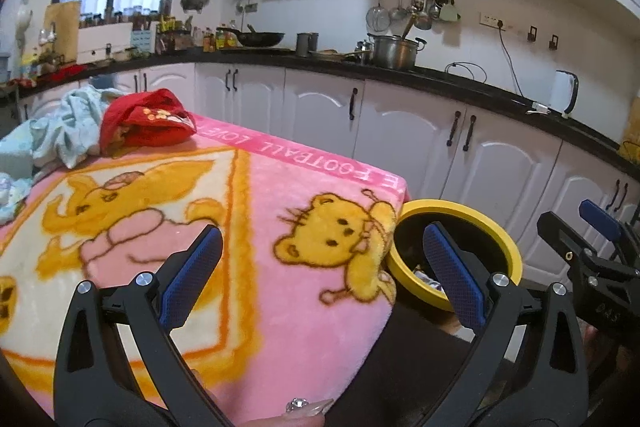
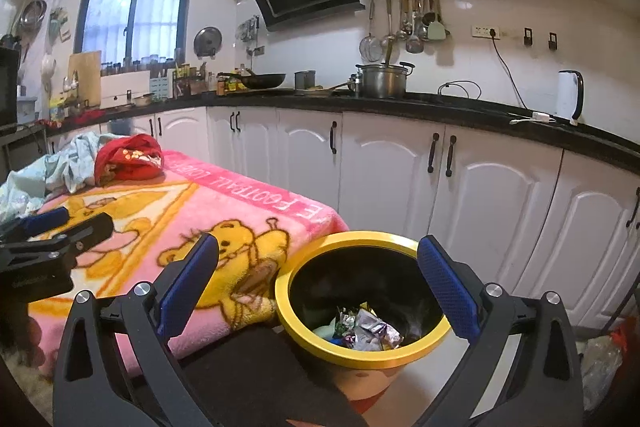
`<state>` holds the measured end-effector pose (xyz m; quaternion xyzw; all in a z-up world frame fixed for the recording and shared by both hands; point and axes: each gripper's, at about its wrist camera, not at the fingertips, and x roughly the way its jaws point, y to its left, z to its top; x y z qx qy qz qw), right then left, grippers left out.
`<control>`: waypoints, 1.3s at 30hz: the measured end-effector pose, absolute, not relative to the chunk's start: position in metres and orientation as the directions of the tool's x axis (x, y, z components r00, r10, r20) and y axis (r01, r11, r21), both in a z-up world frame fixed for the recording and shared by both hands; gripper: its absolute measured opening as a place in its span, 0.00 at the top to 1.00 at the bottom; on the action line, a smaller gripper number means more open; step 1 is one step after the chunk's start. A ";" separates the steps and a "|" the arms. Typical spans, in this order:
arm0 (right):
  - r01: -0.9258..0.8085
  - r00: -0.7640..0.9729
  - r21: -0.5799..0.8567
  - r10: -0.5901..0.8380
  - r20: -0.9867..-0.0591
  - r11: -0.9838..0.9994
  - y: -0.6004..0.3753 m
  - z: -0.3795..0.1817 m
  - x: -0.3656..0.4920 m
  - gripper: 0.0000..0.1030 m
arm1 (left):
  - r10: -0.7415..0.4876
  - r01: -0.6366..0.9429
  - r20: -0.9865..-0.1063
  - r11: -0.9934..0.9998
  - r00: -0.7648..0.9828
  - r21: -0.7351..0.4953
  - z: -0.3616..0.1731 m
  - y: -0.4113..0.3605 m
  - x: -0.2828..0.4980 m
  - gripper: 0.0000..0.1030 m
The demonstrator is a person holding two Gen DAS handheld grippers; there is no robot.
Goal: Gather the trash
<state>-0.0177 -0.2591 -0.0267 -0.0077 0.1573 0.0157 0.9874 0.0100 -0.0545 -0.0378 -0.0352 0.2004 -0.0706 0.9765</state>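
Observation:
A yellow-rimmed bin (image 2: 362,355) stands on the floor at the corner of the table, with crumpled wrappers (image 2: 370,331) lying inside it. In the left wrist view the same bin (image 1: 502,227) shows beyond the table's right corner. My right gripper (image 2: 318,277) hangs open above the bin's mouth, with nothing between its blue pads. My left gripper (image 1: 322,269) is open too, over the pink bear-print blanket (image 1: 280,219) near the table's right edge, holding nothing. Each gripper shows in the other's view: the right gripper (image 1: 592,227) at the right edge, the left gripper (image 2: 60,227) at the left.
A red cloth (image 1: 146,121) and a pale blue bundle of fabric (image 1: 68,131) lie at the far end of the table. White cabinets (image 2: 440,179) under a black counter run close behind the bin. A plastic bag (image 2: 604,359) lies on the floor at the right.

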 end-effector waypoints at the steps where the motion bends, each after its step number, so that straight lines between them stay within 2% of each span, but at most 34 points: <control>1: -0.037 0.948 -0.018 0.030 -0.318 0.999 -0.257 -0.029 -0.017 0.06 | -0.154 0.127 -0.379 0.987 0.912 -0.096 -0.037 -0.055 0.008 0.11; 39: -0.051 0.942 -0.035 0.036 -0.334 0.998 -0.250 -0.035 -0.019 0.06 | -0.147 0.118 -0.366 0.988 0.919 -0.100 -0.034 -0.055 0.009 0.10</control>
